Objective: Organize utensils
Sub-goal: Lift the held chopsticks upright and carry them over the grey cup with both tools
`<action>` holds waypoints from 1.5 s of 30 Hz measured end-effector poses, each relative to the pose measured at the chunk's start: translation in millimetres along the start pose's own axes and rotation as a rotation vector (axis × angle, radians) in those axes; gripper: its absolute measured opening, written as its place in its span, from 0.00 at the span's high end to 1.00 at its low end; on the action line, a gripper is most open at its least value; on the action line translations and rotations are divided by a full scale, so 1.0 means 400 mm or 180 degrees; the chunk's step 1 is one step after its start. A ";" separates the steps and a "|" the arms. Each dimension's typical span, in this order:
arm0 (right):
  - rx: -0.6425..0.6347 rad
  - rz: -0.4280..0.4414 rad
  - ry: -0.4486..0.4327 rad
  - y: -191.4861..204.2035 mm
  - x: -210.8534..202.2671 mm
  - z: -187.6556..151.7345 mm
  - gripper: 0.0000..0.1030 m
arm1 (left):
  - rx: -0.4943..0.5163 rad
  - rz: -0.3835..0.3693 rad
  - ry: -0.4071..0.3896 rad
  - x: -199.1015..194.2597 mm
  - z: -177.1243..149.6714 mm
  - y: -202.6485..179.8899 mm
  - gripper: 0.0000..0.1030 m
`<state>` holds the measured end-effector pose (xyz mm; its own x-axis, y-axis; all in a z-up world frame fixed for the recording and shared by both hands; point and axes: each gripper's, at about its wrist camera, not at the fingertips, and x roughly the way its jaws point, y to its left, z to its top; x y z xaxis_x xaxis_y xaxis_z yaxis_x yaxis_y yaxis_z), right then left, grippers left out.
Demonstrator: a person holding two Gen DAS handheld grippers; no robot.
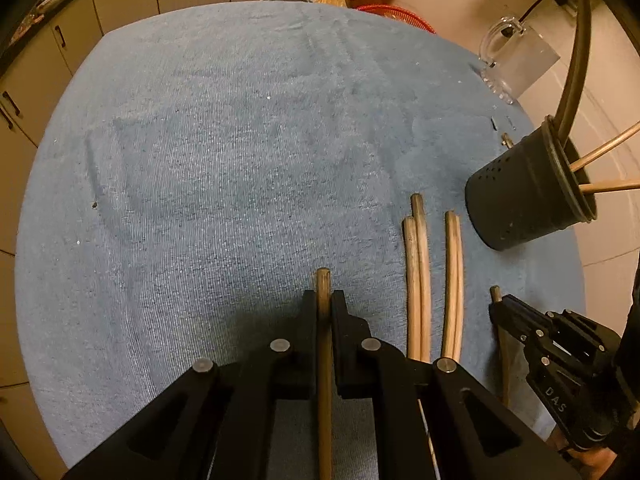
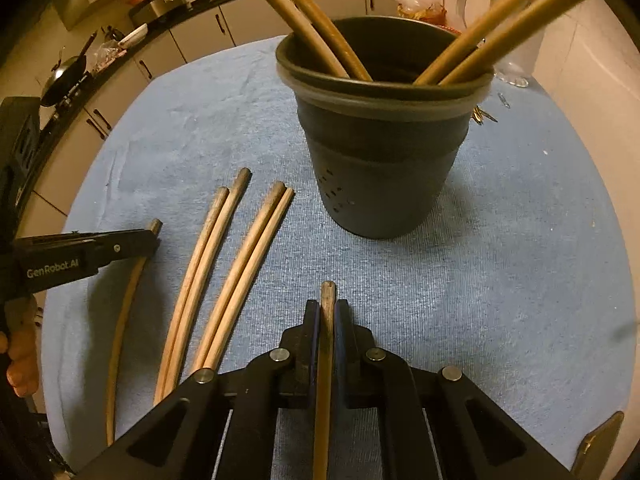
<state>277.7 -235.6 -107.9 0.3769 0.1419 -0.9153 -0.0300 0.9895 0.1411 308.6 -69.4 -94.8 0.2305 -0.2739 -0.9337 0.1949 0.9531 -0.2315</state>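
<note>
In the left wrist view my left gripper (image 1: pixel 324 301) is shut on a wooden chopstick (image 1: pixel 323 280) whose tip pokes out past the fingers, low over the blue towel (image 1: pixel 240 140). My right gripper (image 2: pixel 328 309) is likewise shut on another chopstick (image 2: pixel 328 290), just in front of the dark perforated holder (image 2: pixel 384 160). That holder has several chopsticks leaning in it. Two loose pairs of chopsticks (image 2: pixel 208 260) (image 2: pixel 252 256) lie on the towel between the grippers. The left gripper (image 2: pixel 150 240) shows at the left edge of the right wrist view, and the right gripper (image 1: pixel 498 310) at the lower right of the left wrist view.
A glass mug (image 1: pixel 508 56) stands behind the holder, near the towel's far right corner. A red basket (image 1: pixel 396 12) and plastic bags sit at the back. Small gold clips (image 2: pixel 484 114) lie beside the holder. Cabinets run along the left. A hand (image 2: pixel 20 356) holds the left gripper.
</note>
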 end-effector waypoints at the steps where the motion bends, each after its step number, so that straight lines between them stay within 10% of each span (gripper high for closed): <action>1: 0.0020 0.0028 -0.0007 0.002 -0.008 0.006 0.92 | -0.0038 -0.0016 -0.0046 -0.008 -0.001 0.000 0.94; 20: -0.0044 0.0472 -0.0849 0.003 -0.411 0.015 0.92 | -0.0269 -0.0436 -0.1116 -0.418 -0.087 0.022 0.94; 45: -0.0045 0.0561 -0.1321 -0.022 -0.614 0.057 0.92 | -0.0075 -0.0458 -0.1635 -0.574 -0.024 -0.082 0.94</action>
<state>206.4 -279.6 124.4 0.7042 0.2890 -0.6485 -0.1386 0.9518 0.2736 240.2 -36.7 124.6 0.6413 -0.4241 -0.6395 0.2387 0.9023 -0.3589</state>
